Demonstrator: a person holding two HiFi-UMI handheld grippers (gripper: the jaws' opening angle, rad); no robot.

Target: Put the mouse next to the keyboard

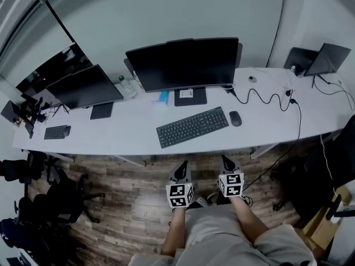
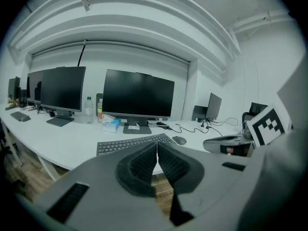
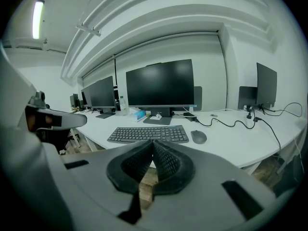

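Note:
A dark mouse (image 1: 235,118) lies on the white desk (image 1: 133,134) just right of the black keyboard (image 1: 192,126); both also show in the left gripper view, mouse (image 2: 179,140) and keyboard (image 2: 131,144), and in the right gripper view, mouse (image 3: 198,136) and keyboard (image 3: 148,134). My left gripper (image 1: 181,171) and right gripper (image 1: 227,163) hang side by side over the floor, short of the desk's front edge. Both are shut with nothing between the pads (image 2: 157,154) (image 3: 153,151).
A large monitor (image 1: 183,64) stands behind the keyboard, a second monitor (image 1: 84,87) and a small keyboard (image 1: 55,132) at the left. A black cable (image 1: 266,100) winds across the desk's right part towards a laptop (image 1: 327,59). Office chairs (image 1: 61,195) stand on the wooden floor at the left.

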